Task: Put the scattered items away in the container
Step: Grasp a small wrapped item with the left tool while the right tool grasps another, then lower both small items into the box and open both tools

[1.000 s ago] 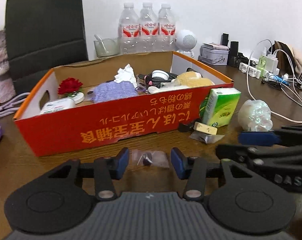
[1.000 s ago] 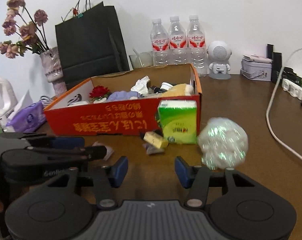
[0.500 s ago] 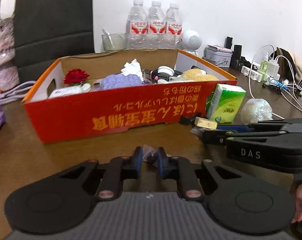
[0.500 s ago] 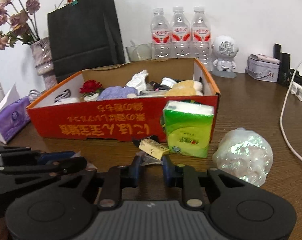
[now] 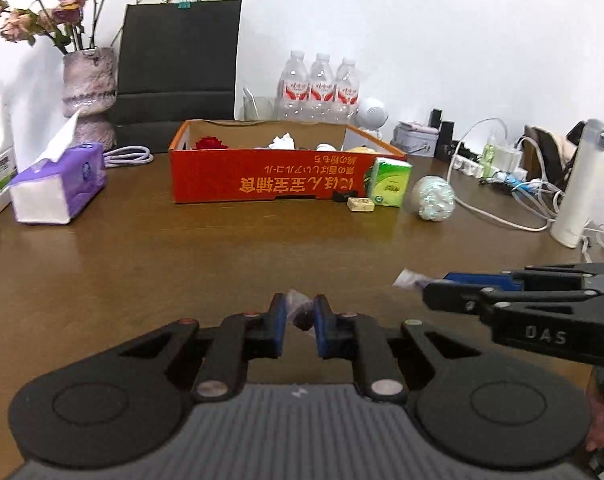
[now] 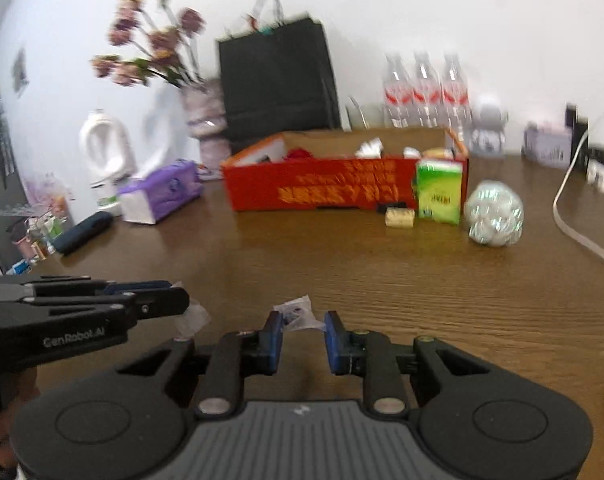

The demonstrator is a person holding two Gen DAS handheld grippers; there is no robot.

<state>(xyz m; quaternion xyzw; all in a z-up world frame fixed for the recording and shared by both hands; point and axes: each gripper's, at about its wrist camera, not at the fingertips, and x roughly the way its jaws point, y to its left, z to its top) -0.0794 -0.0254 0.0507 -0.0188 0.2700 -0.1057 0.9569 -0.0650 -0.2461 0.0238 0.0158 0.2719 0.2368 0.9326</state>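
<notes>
The red box [image 5: 286, 178] sits far back on the table [image 5: 182, 264], already holding a red flower, crumpled tissue and other bits. Against its right front corner stand the leftovers: a green tissue pack [image 5: 391, 183] leaning on the box wall, a small yellow block [image 5: 360, 204] just in front of the box, and a shiny crumpled ball [image 5: 434, 198] to the right of the pack. These look like the pieces not yet tidied.

Well in front of the box, both grippers are level with each other and each carries a scrap, probably so two items can go into the box in one trip. The left gripper [image 5: 301, 316] has just been closing; its blue pads are nearly together and pinch a small clear packet with something dark inside [image 5: 302, 312]. The right gripper [image 6: 302, 326] has also just been closing, and a crinkled clear wrapper [image 6: 296, 312] pokes out from between its pads, which stand slightly wider apart. The wrapper appears held, though blur hides the contact.
</notes>
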